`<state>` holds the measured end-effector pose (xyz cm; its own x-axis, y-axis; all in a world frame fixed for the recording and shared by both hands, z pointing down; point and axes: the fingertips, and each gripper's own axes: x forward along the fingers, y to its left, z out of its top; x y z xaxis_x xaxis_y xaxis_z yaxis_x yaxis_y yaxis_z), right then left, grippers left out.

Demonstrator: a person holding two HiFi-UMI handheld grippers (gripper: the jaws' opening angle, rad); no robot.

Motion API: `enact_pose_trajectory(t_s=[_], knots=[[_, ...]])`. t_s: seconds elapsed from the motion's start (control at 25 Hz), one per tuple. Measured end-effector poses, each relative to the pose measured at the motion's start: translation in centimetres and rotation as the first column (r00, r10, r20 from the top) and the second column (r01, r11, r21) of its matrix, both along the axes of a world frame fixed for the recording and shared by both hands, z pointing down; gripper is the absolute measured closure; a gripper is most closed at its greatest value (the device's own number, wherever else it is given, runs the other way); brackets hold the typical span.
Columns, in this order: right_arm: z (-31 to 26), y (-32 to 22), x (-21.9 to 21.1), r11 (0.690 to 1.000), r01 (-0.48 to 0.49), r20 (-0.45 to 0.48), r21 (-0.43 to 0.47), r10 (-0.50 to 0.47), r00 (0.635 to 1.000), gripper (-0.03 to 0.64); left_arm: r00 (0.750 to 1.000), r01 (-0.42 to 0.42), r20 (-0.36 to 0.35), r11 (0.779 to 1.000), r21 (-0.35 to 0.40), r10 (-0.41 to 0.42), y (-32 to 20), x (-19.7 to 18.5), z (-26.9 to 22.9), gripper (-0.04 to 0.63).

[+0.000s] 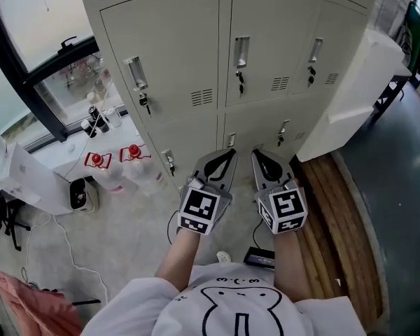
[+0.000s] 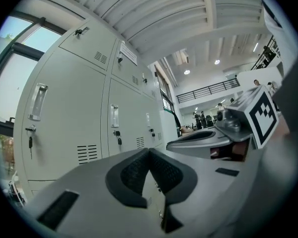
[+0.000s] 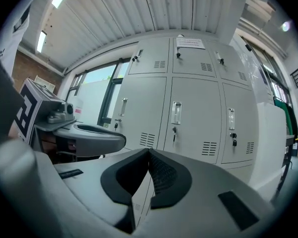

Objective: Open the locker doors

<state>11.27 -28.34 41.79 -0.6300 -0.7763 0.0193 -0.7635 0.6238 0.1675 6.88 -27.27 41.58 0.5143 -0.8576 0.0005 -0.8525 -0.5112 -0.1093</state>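
Left gripper (image 1: pixel 229 157): jaws pressed together, nothing between them. Right gripper (image 1: pixel 257 155) just beside it: same, tips meeting, empty. I hold both low in front of me, pointing at the bottom row. Past them, the locker doors (image 1: pixel 169 47): all closed, neither gripper touching them. Keys (image 1: pixel 145 103) hang in the locks. Window (image 1: pixel 42 19) sits left of the lockers.

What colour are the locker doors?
The locker doors are a plain pale grey-beige; the head view shows this best.
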Motion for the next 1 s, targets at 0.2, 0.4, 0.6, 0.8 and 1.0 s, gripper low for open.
enact_pose_trajectory(t_s=[0.2, 0.4, 0.6, 0.8, 1.0], knots=[[1.8, -2.7, -0.6, 0.999, 0.044, -0.036, -0.022, -0.045, 0.998, 0.601, 0.999, 0.014, 0.034, 0.999, -0.032, -0.013, -3.3, -1.0, 1.8, 0.580], [5.8, -6.3, -1.6, 0.997, 0.050, -0.059, -0.062, -0.054, 0.997, 0.601, 0.999, 0.014, 0.031, 0.993, -0.114, -0.011, -6.2, -1.6, 5.3, 0.580], [10.3, -9.7, -2.7, 0.992, 0.034, -0.103, -0.123, -0.047, 0.994, 0.601, 1.000, -0.031, -0.001, 0.985, -0.172, 0.031, -8.6, -1.6, 8.3, 0.580], [13.7, -12.8, -4.2, 0.980, 0.045, -0.090, -0.192, -0.063, 0.994, 0.586, 0.997, -0.060, 0.043, 0.978, -0.199, 0.070, -10.8, -1.9, 10.8, 0.580], [19.4, -16.4, -4.8, 0.947, 0.004, -0.061, -0.320, -0.025, 0.998, 0.552, 0.998, -0.041, 0.029, 0.973, -0.228, 0.049, -13.5, -3.1, 12.8, 0.580]])
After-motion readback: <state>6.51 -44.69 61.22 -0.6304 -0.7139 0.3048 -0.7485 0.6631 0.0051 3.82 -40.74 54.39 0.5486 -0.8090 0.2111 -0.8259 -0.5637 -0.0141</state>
